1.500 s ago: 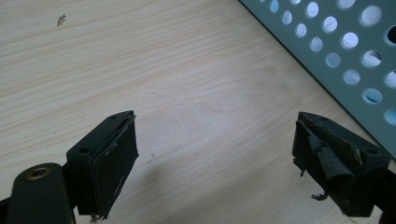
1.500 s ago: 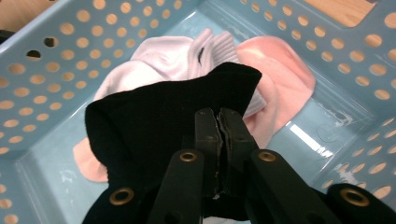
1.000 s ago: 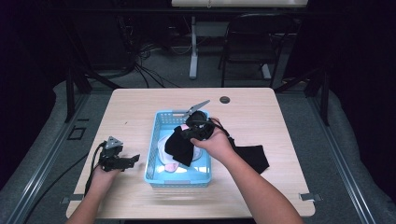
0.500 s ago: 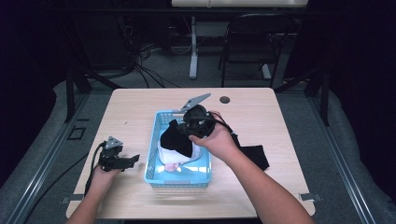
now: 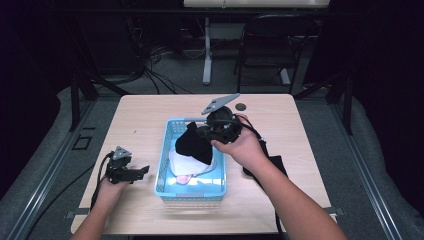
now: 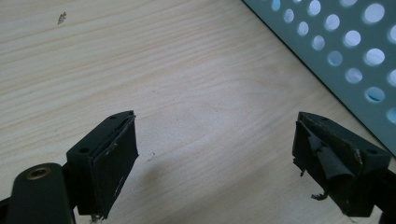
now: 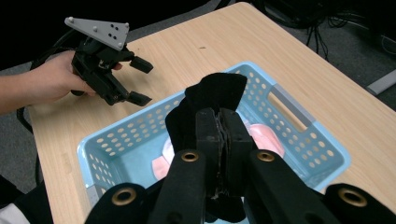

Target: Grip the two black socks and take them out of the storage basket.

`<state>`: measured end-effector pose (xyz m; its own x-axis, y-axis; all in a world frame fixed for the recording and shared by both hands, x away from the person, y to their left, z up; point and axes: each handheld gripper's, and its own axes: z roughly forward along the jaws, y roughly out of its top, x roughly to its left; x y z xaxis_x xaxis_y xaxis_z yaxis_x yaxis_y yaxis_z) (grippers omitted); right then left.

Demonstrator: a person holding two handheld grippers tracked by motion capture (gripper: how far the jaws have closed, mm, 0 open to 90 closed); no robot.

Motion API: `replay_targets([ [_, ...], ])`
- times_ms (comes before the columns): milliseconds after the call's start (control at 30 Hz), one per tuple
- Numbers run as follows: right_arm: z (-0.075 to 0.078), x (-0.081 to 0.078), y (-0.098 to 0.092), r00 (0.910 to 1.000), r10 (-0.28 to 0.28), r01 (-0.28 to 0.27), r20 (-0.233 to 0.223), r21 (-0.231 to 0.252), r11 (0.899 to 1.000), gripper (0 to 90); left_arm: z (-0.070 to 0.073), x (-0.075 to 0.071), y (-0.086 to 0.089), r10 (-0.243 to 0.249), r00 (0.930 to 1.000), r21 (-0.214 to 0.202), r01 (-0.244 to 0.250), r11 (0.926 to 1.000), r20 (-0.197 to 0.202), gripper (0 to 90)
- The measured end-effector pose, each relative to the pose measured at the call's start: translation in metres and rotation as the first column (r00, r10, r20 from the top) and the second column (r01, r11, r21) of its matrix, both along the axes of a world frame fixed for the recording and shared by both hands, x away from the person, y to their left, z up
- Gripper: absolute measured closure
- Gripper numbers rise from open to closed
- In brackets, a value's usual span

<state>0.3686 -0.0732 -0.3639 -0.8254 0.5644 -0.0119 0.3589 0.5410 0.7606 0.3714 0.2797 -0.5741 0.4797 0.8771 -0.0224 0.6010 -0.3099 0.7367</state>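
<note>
A light blue perforated basket (image 5: 190, 192) stands in the middle of the wooden table. Inside it lie a white cloth (image 5: 181, 162) and something pink (image 5: 182, 178). My right gripper (image 5: 202, 132) hangs over the basket's far half, shut on a black cloth (image 5: 192, 144) that droops below it. In the right gripper view the jaws (image 7: 219, 119) pinch the black cloth (image 7: 210, 95) above the basket (image 7: 289, 105) and the pink item (image 7: 266, 137). My left gripper (image 5: 145, 170) rests on the table left of the basket, open and holding nothing (image 6: 215, 154), with the basket wall (image 6: 336, 51) just beyond it.
A second dark cloth (image 5: 272, 162) lies on the table to the right of the basket, partly under the right forearm. A small black round object (image 5: 241, 106) sits near the far edge. Beyond the table are a chair, a stand and floor cables.
The right gripper has risen with the black cloth, lifting it up out of the basket and slightly toward the far side. The left gripper has stayed where it was.
</note>
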Motion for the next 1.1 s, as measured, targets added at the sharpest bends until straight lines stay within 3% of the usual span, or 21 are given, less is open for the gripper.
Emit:
replay_targets([
  [300, 0.015, -0.006, -0.034, 0.9982, -0.052, 0.051, 0.032, 0.029, 0.998, 87.8, -0.001, 0.000, 0.000, 0.003, 1.0000, 0.000, -0.003, 1.0000, 0.004, 14.2],
  [600, 0.020, -0.011, -0.069, 0.9920, -0.118, 0.116, 0.046, 0.033, 0.993, 87.9, -0.001, 0.000, -0.001, 0.002, 1.0000, 0.005, -0.002, 1.0000, 0.003, 14.2],
  [867, 0.016, -0.014, -0.092, 0.9857, -0.163, 0.162, 0.041, 0.045, 0.986, 87.8, -0.001, 0.000, 0.000, 0.003, 1.0000, 0.006, -0.003, 1.0000, 0.001, 14.2],
  [1100, 0.007, -0.019, -0.107, 0.9773, -0.207, 0.206, 0.047, 0.023, 0.978, 87.8, -0.001, 0.000, -0.001, 0.002, 1.0000, 0.008, -0.002, 1.0000, 0.000, 14.2],
])
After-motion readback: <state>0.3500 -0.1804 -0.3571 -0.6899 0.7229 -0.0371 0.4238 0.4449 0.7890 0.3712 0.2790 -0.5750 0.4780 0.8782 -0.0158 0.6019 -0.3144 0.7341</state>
